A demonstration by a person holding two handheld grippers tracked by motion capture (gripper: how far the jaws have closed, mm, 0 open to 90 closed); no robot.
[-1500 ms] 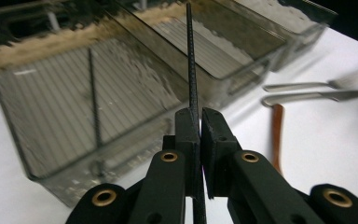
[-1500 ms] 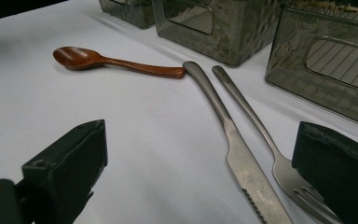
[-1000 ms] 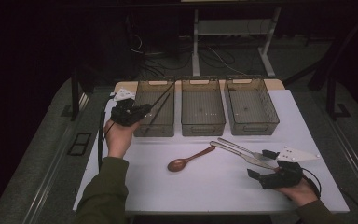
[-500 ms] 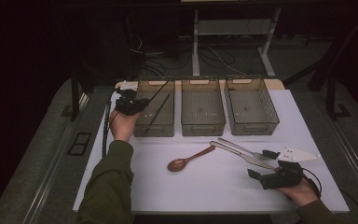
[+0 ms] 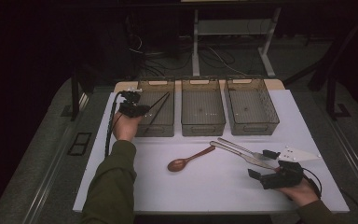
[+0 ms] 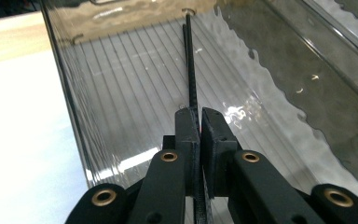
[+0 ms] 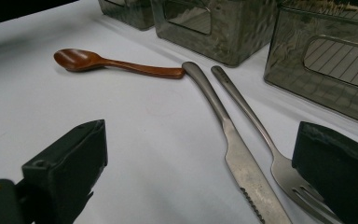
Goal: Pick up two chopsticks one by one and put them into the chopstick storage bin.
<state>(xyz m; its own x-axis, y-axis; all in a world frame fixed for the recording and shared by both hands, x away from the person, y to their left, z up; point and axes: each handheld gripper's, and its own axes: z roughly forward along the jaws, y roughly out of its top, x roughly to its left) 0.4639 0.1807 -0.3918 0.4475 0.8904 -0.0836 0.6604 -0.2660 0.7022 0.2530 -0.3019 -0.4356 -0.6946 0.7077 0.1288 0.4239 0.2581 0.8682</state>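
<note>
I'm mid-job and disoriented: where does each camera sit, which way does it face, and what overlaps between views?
High view: above the person's side, looking forward and down at the white table, three bins, both forearms and hands.
Left gripper view: rides the left gripper, looking along its shut jaws into the left bin, clamped on black chopsticks.
Right gripper view: rides the right gripper, low over the table, open jaws facing knife, fork and wooden spoon.
Shared: high and right gripper views both show this cutlery; high and left, the chopsticks in the bin.
</note>
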